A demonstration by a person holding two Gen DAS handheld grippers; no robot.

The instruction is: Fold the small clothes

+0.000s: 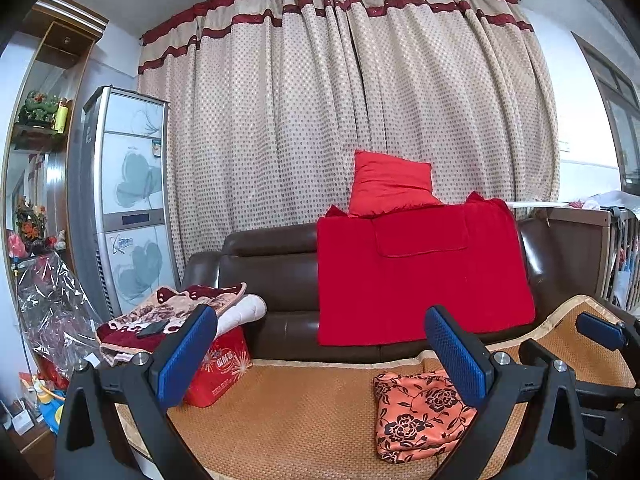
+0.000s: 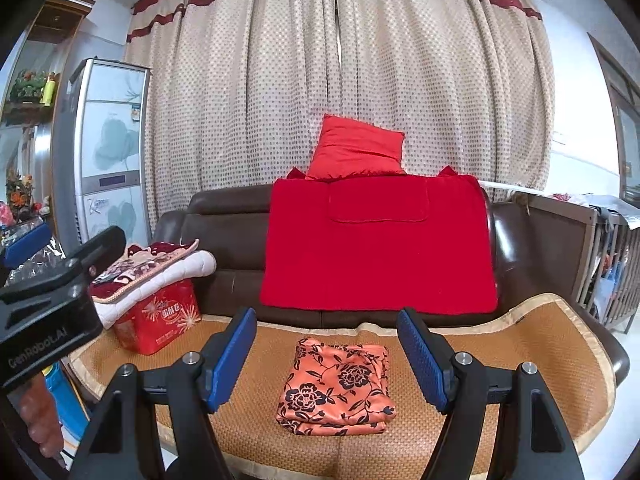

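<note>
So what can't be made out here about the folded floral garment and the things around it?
- Floral garment: kind of garment unknown, folded layers hide it; in the left wrist view a finger covers its corner.
- Red box: print too small to read; blankets cover its top.
- Sofa mat: near edge cut off by both frames.

Folded cloth (image 2: pixel 338 390) is showing orange with black flowers; blanket (image 2: pixel 378 246) and pillow (image 2: pixel 356 150) reading red; curtain (image 2: pixel 360 80) beige, dotted; sofa (image 2: pixel 228 232) dark brown; mat (image 2: pixel 520 360) tan woven.
</note>
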